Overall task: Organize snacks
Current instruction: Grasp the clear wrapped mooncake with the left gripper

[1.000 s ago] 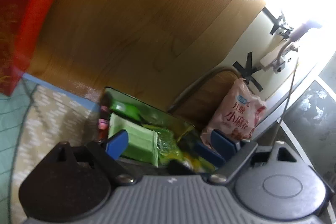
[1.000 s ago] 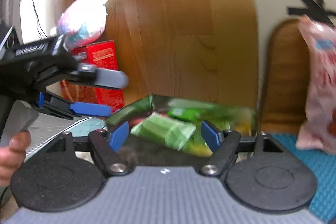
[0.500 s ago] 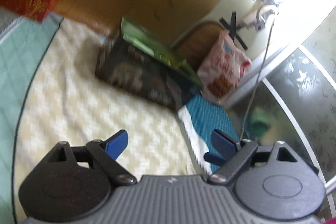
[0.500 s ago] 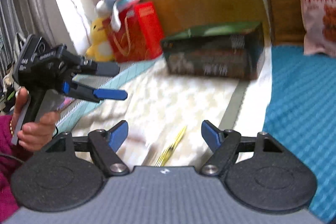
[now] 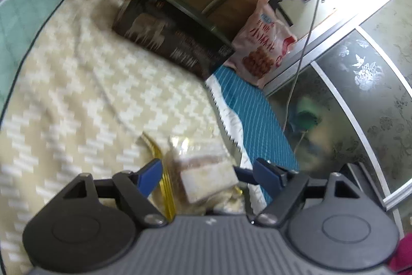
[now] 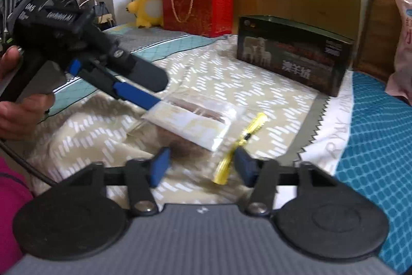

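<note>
A clear-wrapped cake snack (image 5: 203,172) with a yellow twist end lies on the beige patterned blanket (image 5: 77,99); it also shows in the right wrist view (image 6: 190,123). My left gripper (image 5: 206,173) is open, with the snack between its blue fingers. In the right wrist view the left gripper's fingertips (image 6: 152,101) reach the snack's left edge. My right gripper (image 6: 203,166) is open, just in front of the snack, with nothing in it. The dark snack box (image 6: 293,56) stands at the back of the bed (image 5: 170,38).
A pink snack bag (image 5: 262,40) leans by a wooden chair back (image 6: 381,30). A red gift bag (image 6: 198,1) with plush toys on and beside it stands at the back left. A blue patterned cloth (image 6: 381,146) covers the right side.
Both grippers have pulled back from the dark box toward the near part of the bed. The wrapped cake snack now lies between the left gripper's fingers and in front of the right gripper.
</note>
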Demonstrator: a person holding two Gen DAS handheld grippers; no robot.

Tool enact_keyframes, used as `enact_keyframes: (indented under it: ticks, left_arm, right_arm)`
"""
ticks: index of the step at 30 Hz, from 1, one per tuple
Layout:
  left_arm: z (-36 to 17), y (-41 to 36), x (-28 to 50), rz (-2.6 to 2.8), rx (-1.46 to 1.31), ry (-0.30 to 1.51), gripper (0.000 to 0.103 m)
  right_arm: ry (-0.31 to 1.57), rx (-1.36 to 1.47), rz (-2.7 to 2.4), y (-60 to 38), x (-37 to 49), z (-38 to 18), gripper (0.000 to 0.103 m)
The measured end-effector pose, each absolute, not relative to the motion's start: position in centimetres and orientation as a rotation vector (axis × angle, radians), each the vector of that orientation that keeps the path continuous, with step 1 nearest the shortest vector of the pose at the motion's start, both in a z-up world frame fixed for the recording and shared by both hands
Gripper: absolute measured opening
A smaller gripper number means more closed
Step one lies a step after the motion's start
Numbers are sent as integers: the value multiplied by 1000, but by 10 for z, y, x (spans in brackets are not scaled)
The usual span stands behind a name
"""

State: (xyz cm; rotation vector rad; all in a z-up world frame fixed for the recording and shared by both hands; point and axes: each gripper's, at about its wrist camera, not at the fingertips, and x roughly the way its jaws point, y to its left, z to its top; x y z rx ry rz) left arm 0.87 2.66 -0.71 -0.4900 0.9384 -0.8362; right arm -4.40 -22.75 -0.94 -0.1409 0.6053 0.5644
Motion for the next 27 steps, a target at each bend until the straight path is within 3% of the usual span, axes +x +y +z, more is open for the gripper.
enact_keyframes:
  ticks: [4, 9, 23, 26, 27]
  left_arm:
    - [-12, 30, 5, -843, -513, 949, 78]
    - [-12, 28, 9, -876, -571, 951, 78]
    - [-2, 77, 19, -828, -700, 867, 79]
    - [2, 104, 12, -771, -719, 823, 82]
    - [4, 114, 10, -744, -729, 806, 82]
  right_arm:
    - [621, -45, 574, -243, -42, -6, 24]
    - [537, 59, 599, -249, -42, 13, 20]
    - [430, 64, 724, -178, 35, 53, 20]
    - [446, 27, 777, -148, 52, 50, 30]
    - [441, 17, 777, -141, 57, 51, 42]
